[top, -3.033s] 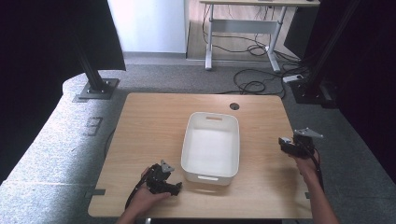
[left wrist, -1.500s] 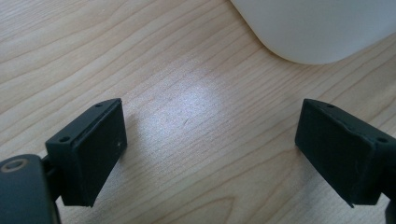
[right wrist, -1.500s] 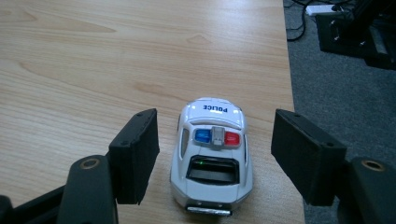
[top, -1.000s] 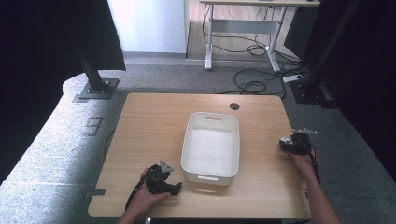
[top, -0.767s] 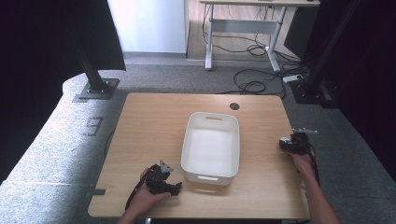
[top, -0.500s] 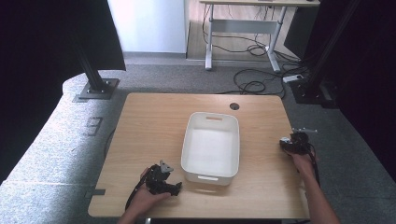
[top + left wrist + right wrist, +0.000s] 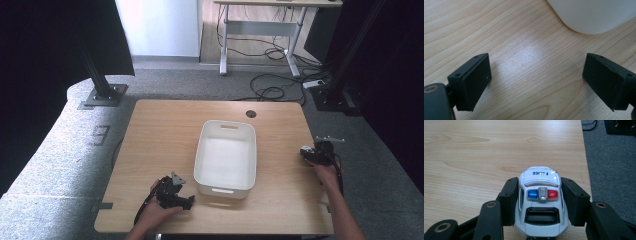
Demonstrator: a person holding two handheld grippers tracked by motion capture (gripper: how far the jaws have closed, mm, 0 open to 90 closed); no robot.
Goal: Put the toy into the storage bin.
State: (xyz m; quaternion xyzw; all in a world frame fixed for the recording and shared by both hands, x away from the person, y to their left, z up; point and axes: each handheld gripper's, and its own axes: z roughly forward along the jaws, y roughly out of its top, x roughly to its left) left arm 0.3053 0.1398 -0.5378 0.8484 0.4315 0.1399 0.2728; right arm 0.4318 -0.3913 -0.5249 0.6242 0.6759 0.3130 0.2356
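At the right edge of the wooden table (image 7: 165, 130), the right gripper (image 7: 540, 202) has its two black jaws pressed against the sides of a white toy police car (image 7: 540, 197), with blue and red roof lights and "POLICE" printed on the bonnet. The car's rear is cut off by the bottom of the right gripper view, and its wheels are hidden. From the high view the car cannot be made out at all; the right gripper (image 7: 316, 151) there is a small dark shape. Near the front edge, the left gripper (image 7: 536, 82) holds its jaws wide apart over bare wood, just beside a corner of the white bin (image 7: 226, 157), which is otherwise cropped from the left gripper view.
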